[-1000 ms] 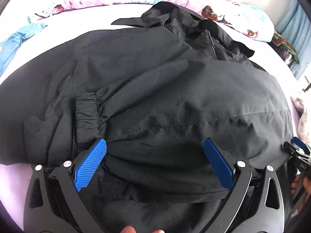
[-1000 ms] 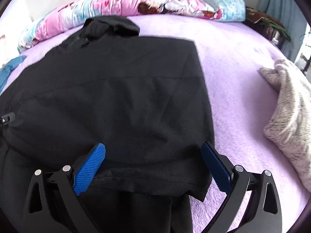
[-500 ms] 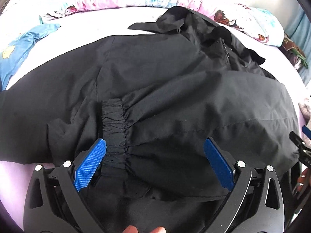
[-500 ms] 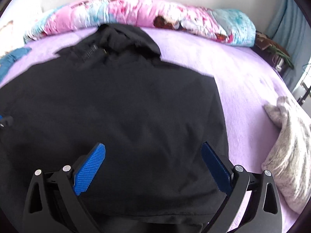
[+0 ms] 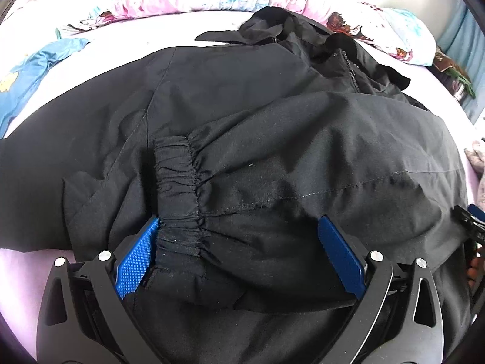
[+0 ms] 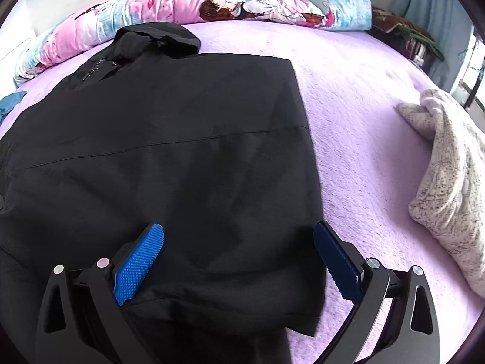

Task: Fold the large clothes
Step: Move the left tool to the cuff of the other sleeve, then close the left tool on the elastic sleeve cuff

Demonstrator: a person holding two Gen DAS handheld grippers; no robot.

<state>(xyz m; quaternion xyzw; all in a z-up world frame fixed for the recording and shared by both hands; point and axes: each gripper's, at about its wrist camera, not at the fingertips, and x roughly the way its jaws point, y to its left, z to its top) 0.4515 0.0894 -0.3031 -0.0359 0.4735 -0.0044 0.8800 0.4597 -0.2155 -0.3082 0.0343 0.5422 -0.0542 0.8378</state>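
Left wrist view. Left gripper (image 5: 239, 251): fingers spread wide, holding nothing. Black jacket (image 5: 303, 157) spread on the bed (image 5: 18, 273); a sleeve lies across its body between and ahead of the fingers, the elastic cuff (image 5: 178, 188) touching the left pad. No readable writing.

Right wrist view. Right gripper (image 6: 239, 261): fingers wide, empty, over the jacket's lower edge. Grey sweater (image 6: 448, 166) well right of the right finger; printed pillow (image 6: 212, 3) far ahead. No brand legible.

Step, judged: sleeves folded in; next, pinch the lower edge and fold toward the collar.

Both wrist cameras are looking forward and down, close over the black jacket (image 5: 272, 151). They are sharing it and the floral pillow (image 6: 212, 3) beyond.
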